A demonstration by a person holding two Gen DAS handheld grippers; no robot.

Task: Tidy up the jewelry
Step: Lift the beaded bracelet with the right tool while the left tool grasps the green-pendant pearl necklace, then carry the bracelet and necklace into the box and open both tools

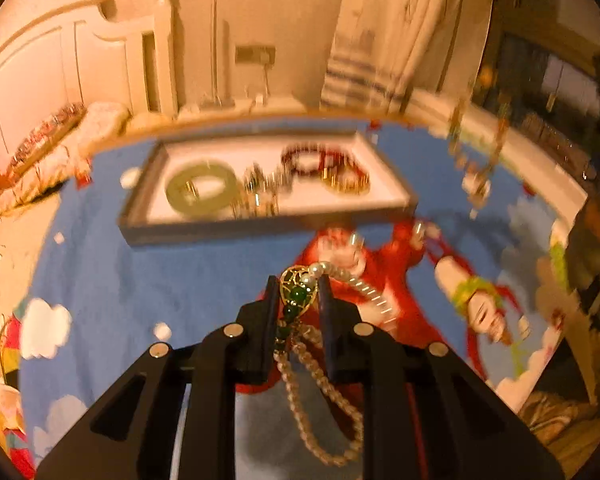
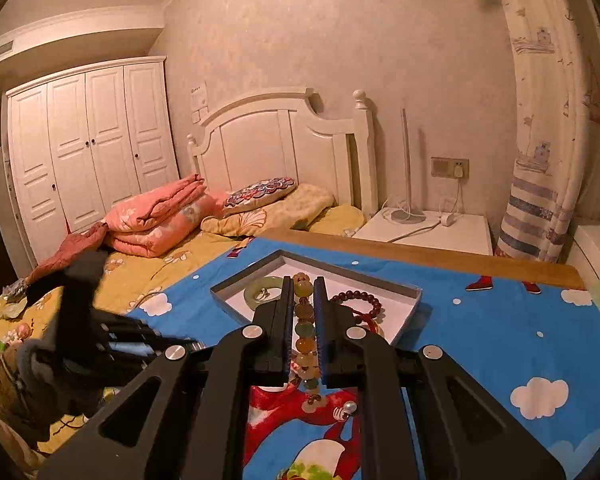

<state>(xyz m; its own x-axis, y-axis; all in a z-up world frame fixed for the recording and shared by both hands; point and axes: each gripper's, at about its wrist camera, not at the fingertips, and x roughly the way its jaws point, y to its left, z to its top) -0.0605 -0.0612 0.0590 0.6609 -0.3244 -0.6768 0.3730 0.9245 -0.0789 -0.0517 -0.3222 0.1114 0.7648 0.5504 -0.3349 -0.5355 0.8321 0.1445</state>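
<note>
I have the left tongs point(image 1: 299, 280) closed on a pearl necklace point(image 1: 312, 344): its green and gold pendant point(image 1: 298, 288) is pinched between the tips, and the pearl strands hang in loops beneath them, above the blue cartoon cloth point(image 1: 140, 280) on the counter. The jewelry tray point(image 1: 140, 216) sits well ahead of these tongs, holding a pale green bangle point(image 1: 202, 192), dark red bead bracelets point(image 1: 320, 160) and some small gold pieces, all blurred.

My right tongs point(image 2: 303, 284) are clamped on a bracelet of amber and yellow-green beads point(image 2: 305, 320), which runs straight down the narrow gap between the two pads and dangles below. In the right wrist view that bracelet hangs over the near edge of the tray, with the bangle just left of the tips and the red beads just right.
</note>
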